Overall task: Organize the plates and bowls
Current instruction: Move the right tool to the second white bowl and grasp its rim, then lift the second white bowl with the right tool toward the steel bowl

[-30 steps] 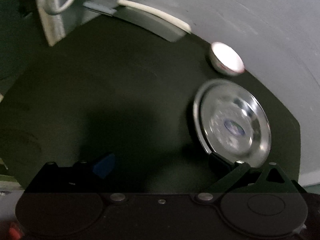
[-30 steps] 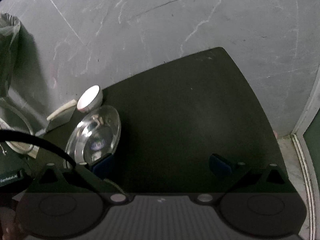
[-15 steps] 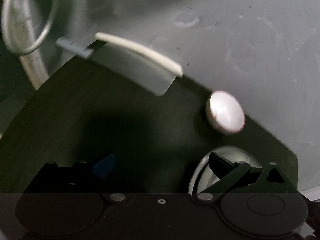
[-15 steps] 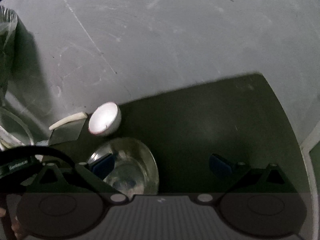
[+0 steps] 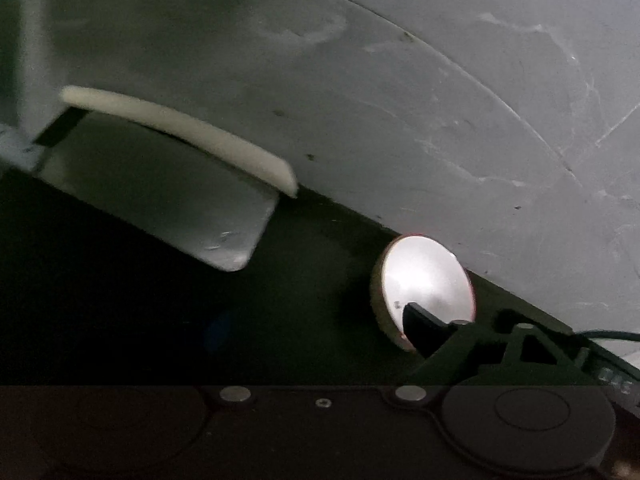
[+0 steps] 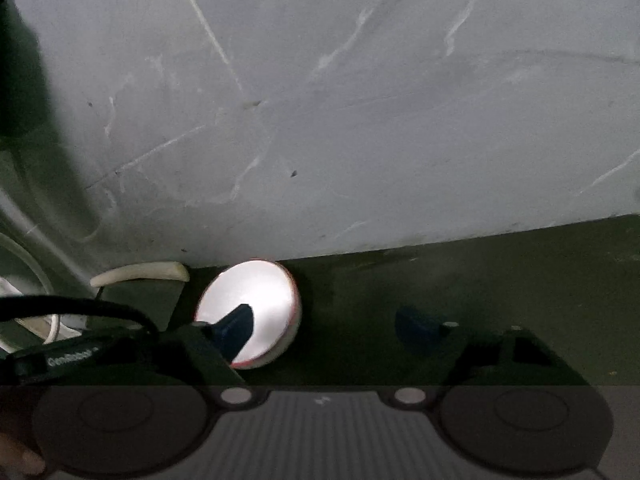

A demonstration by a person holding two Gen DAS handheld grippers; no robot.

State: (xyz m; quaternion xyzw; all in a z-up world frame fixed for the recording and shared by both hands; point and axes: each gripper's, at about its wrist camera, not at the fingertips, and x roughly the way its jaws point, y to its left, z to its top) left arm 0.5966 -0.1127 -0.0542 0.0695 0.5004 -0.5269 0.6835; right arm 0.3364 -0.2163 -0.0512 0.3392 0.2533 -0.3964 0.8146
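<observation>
Grey wall (image 6: 360,100) fills background. Dark mat (image 6: 480,280) below it. Small white bowl (image 5: 426,280) on mat near wall edge (interior glaring bright). Right gripper (image 6: 324,324) spread wide, empty. Left gripper (image 5: 316,328) spread, empty.

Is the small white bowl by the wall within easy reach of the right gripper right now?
Probably yes: the right gripper is open, the small white bowl sits right by its left finger, nothing between.
</observation>
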